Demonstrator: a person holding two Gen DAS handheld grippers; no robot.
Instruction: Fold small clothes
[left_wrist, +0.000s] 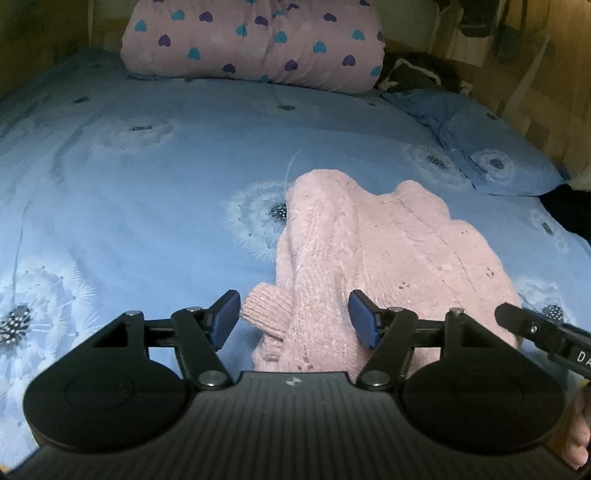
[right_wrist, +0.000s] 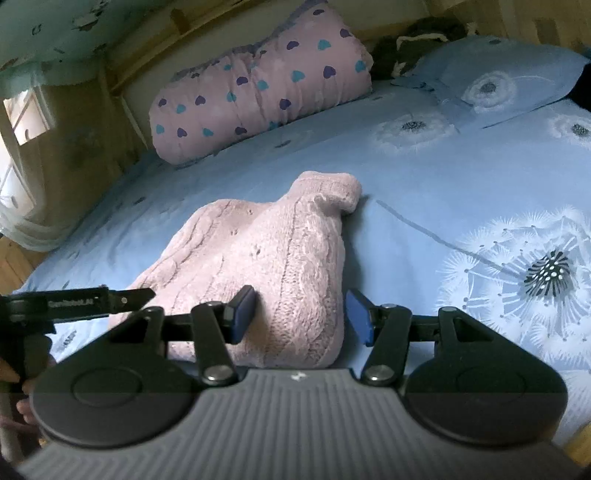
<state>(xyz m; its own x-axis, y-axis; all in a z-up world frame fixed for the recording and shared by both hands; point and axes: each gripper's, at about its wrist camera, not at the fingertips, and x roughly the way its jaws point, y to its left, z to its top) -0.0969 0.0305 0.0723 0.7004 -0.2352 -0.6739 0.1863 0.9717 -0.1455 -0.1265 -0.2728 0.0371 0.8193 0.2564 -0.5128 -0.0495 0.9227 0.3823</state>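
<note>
blue dandelion bedsheet (left_wrist: 147, 184); pink knit sweater (left_wrist: 369, 251); both jaws apart, holding nothing; label reads "genrobot.ai"

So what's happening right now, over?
Left hand-held gripper open, right hand-held gripper open. Pink sweater bunched on bed, unheld. Nothing blocking.

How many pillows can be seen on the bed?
2. The pink heart-print pillow lies at the far edge of the bed; the blue dandelion pillow lies to its right, near the wall. Others may be hidden.
</note>
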